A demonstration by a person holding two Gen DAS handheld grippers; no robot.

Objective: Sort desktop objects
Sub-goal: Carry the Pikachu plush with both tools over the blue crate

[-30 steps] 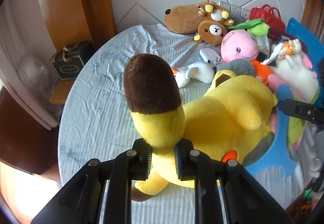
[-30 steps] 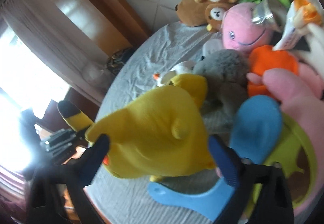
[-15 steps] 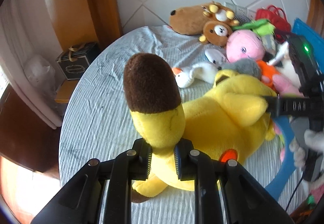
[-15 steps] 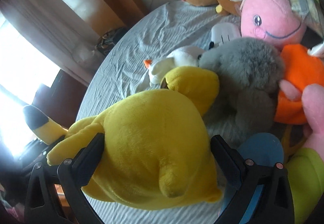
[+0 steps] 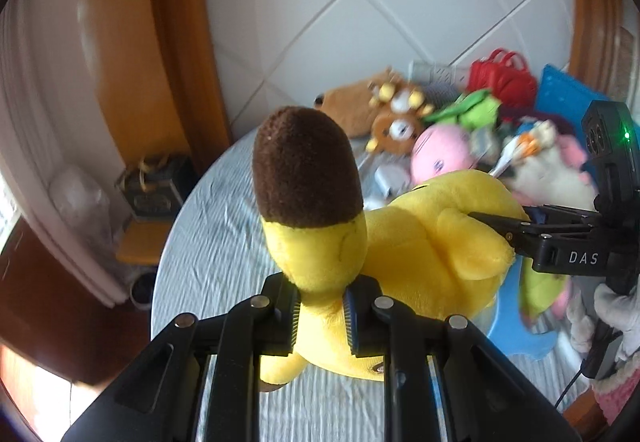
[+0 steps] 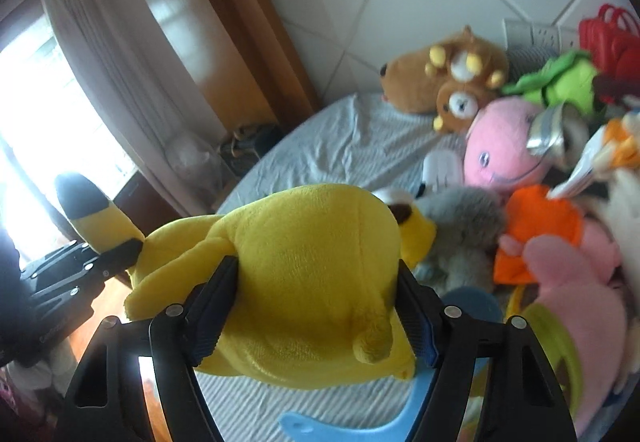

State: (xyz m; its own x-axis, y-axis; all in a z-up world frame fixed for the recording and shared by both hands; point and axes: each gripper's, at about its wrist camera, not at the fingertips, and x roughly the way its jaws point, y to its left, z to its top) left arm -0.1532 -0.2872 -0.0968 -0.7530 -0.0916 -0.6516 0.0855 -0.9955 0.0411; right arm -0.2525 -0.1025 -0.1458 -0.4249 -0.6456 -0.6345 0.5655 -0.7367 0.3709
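Note:
A yellow plush with a brown-tipped ear hangs over the round cloth-covered table. My left gripper is shut on the base of that ear. My right gripper straddles the plush's round body; its jaws are closing and both blue pads press into the sides. In the left wrist view the right gripper comes in from the right. The right wrist view shows the left gripper at the far left, on the dark-tipped ear.
Other plush toys crowd the table's far right: a pink one, a brown dog, a grey one, an orange one. A blue plastic piece lies under the plush. A red bag stands by the tiled wall. A dark box sits on a ledge left.
Both grippers have risen with the yellow plush. The right jaws have narrowed from wide around the body to pressing on it. The left grip on the ear is unchanged.

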